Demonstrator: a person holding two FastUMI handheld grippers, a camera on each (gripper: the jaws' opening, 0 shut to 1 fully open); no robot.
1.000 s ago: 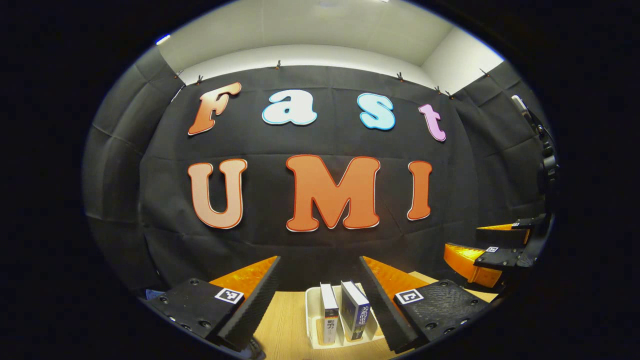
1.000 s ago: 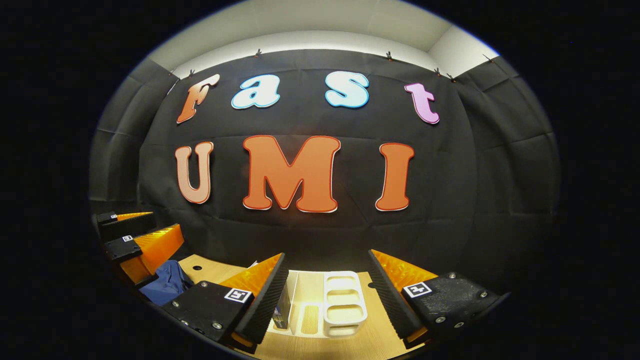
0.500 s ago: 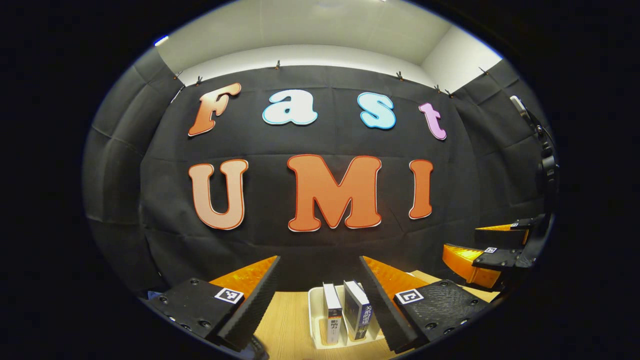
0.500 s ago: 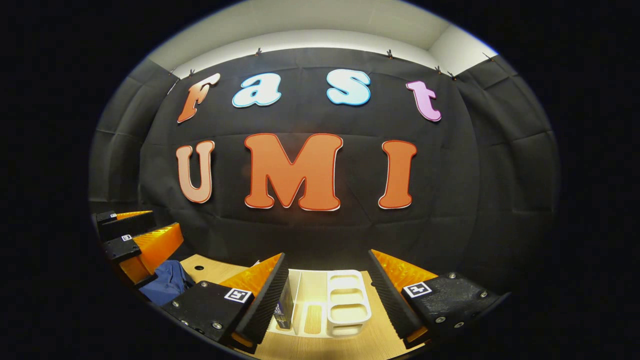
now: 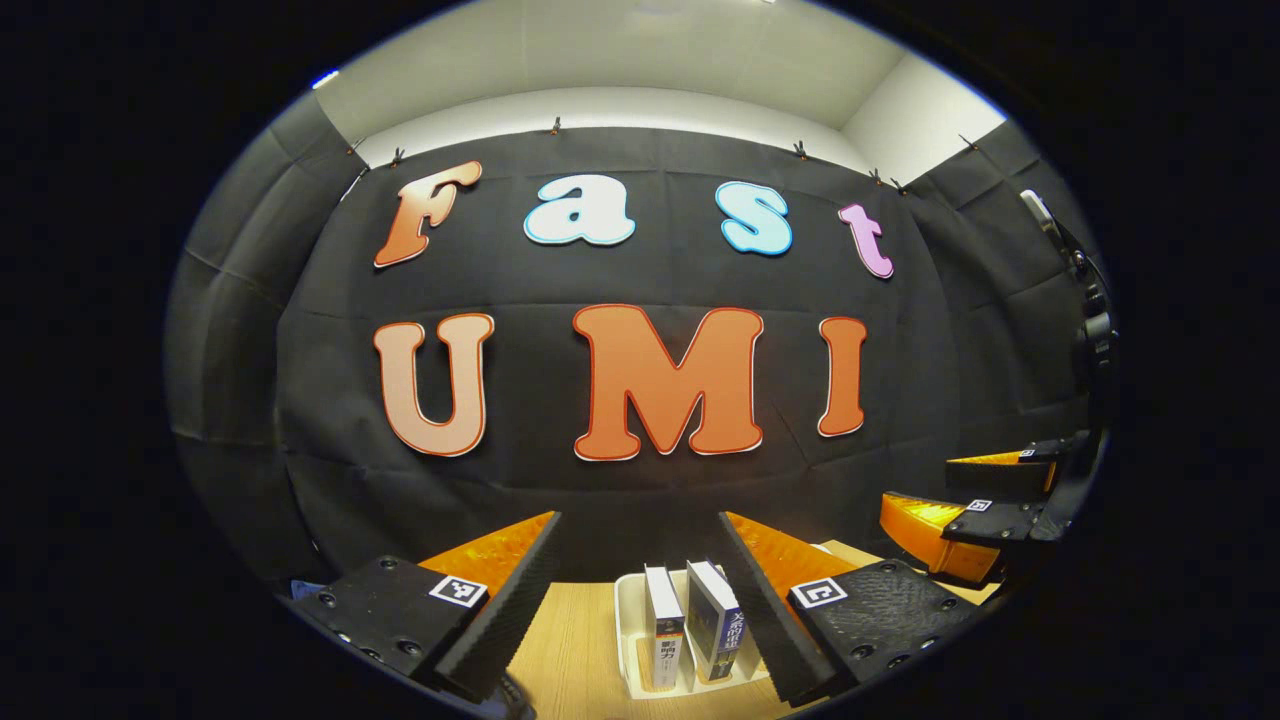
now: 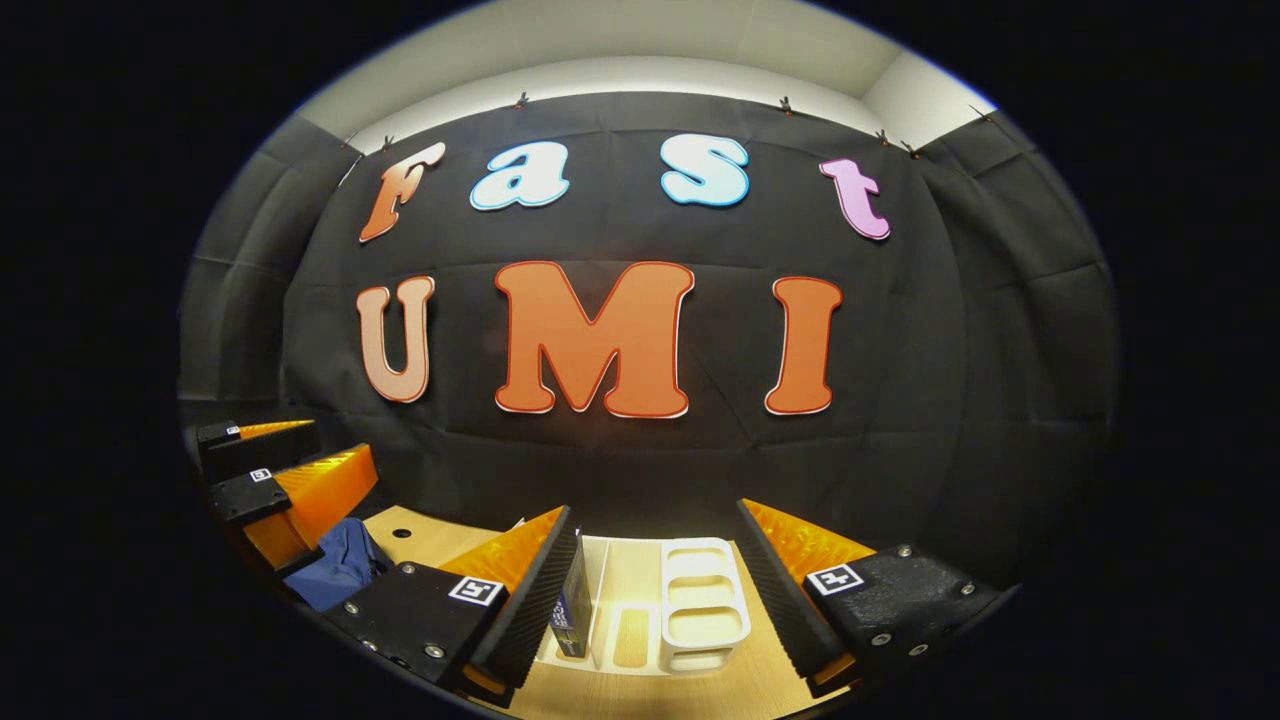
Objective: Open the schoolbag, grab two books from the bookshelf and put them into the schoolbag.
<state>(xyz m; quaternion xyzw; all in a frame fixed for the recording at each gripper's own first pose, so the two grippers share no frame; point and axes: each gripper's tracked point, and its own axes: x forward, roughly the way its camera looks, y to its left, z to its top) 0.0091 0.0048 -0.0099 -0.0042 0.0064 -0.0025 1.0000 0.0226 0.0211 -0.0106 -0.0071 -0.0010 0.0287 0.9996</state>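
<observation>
In the left gripper view the left tool (image 5: 638, 585) hangs over the wooden table (image 5: 570, 640) with its jaws spread wide and nothing between them. Just past them, two books (image 5: 690, 625) stand upright in the white bookshelf (image 5: 628, 630), whose near end is cut off. Far right, the right tool (image 5: 935, 500) is likewise parted and bare. In the right gripper view, one book's spine (image 6: 572, 612) peeks past a finger, and the blue schoolbag (image 6: 335, 575) lies left, half hidden; whether it is open is unclear.
</observation>
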